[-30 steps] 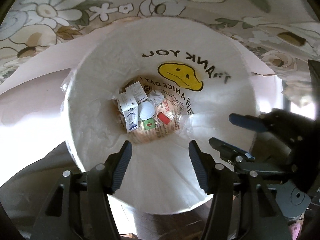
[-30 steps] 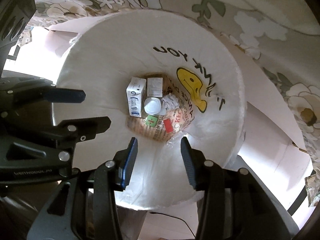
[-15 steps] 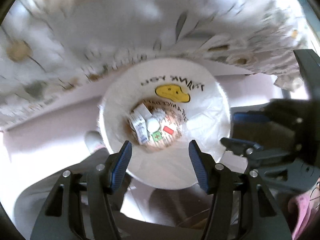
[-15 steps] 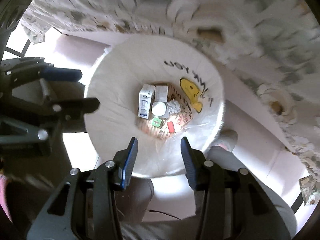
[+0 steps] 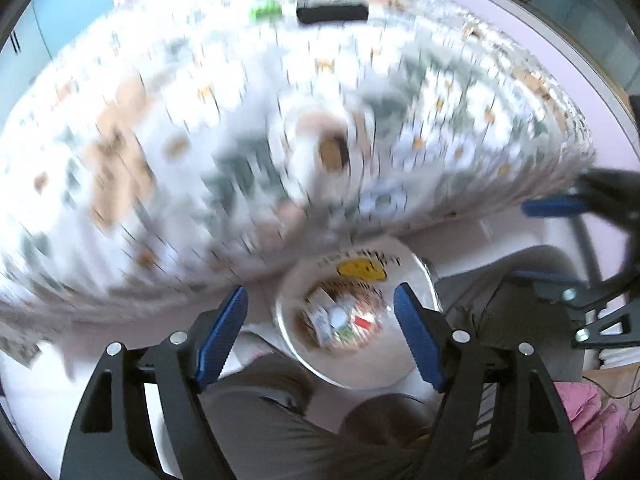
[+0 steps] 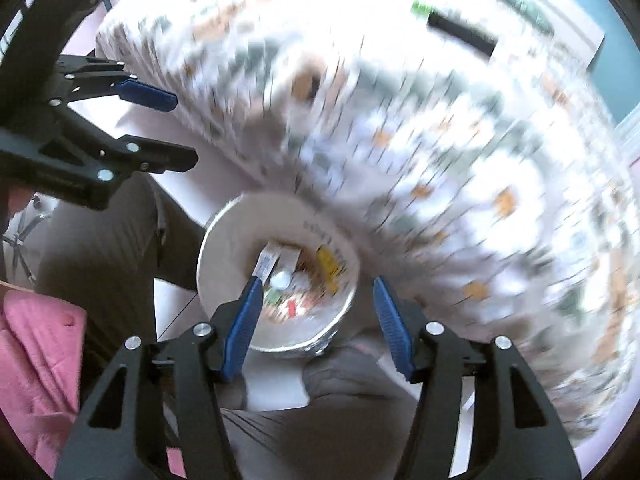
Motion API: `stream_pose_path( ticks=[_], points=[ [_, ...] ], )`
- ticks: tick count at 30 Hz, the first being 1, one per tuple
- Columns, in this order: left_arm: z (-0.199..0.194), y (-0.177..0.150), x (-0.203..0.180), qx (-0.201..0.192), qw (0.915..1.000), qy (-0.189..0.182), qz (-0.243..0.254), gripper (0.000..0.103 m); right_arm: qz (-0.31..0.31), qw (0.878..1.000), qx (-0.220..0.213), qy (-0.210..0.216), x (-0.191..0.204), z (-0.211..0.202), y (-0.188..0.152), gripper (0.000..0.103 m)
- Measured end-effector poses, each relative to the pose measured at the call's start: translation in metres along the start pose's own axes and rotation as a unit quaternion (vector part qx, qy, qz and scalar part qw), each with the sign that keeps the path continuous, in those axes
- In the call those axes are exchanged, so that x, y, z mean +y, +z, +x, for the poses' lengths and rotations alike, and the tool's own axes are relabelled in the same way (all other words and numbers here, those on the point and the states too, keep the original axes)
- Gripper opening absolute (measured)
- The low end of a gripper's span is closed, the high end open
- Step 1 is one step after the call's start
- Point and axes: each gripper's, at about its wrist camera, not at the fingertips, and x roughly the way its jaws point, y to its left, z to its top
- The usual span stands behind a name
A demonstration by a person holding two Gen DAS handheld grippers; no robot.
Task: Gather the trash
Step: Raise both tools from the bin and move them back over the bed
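Far below both grippers stands a bin lined with a white bag [image 5: 360, 372] that bears a yellow smiley face [image 5: 362, 270]. Cartons, a white lid and small red and green scraps [image 5: 338, 320] lie at its bottom. My left gripper [image 5: 320, 292] hangs high above the bin, its jaws opening with nothing between them. In the right wrist view the bin [image 6: 224, 264] and its trash [image 6: 280, 280] show too. My right gripper [image 6: 317, 282] is also high above it, jaws opening and empty. Each gripper appears in the other's view: the right gripper [image 5: 560, 240] and the left gripper [image 6: 168, 128].
A table with a flowered cloth [image 5: 280, 120] [image 6: 440, 140] fills the upper part of both views, badly blurred. A black oblong thing [image 5: 332, 14] and a small green thing [image 5: 266, 10] lie at its far side. A person's grey-clad legs [image 5: 260, 420] and pink cloth [image 6: 36, 360] are near the bin.
Both grippers have risen well away from the bin, which now looks much smaller. The tabletop has come into view. Both pairs of jaws stand wider than before.
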Motion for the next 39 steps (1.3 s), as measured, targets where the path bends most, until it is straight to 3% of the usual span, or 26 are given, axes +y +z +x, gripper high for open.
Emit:
stream_pose_path(
  ticks=[5,12,17,28,33,39],
  points=[
    [-0.052,0.030,0.003,-0.044,0.9982,0.028,0.028,0.087,-0.025,0.998,-0.046,-0.032,-0.007,-0.058,0.016,0.072],
    [-0.101,0.073,0.009,-0.088,0.9925,0.056,0.063,0.090,-0.063,0.992,-0.081,-0.077,-0.025,-0.114,0.038,0.075],
    [-0.114,0.106,0.017,-0.093,0.9904,0.057,0.084,0.091,-0.092,0.987,-0.092,-0.097,-0.036,-0.141,0.060,0.075],
    [-0.096,0.171,0.037,-0.091,0.9863,0.035,0.134,0.091,-0.126,0.984,-0.094,-0.081,-0.067,-0.148,0.118,0.075],
    [-0.069,0.198,0.051,-0.076,0.9854,0.038,0.147,0.091,-0.121,0.987,-0.084,-0.056,-0.092,-0.129,0.147,0.075],
    [-0.027,0.227,0.067,-0.053,0.9857,0.013,0.159,0.091,-0.123,0.990,-0.058,-0.048,-0.118,-0.087,0.180,0.075]
  ],
)
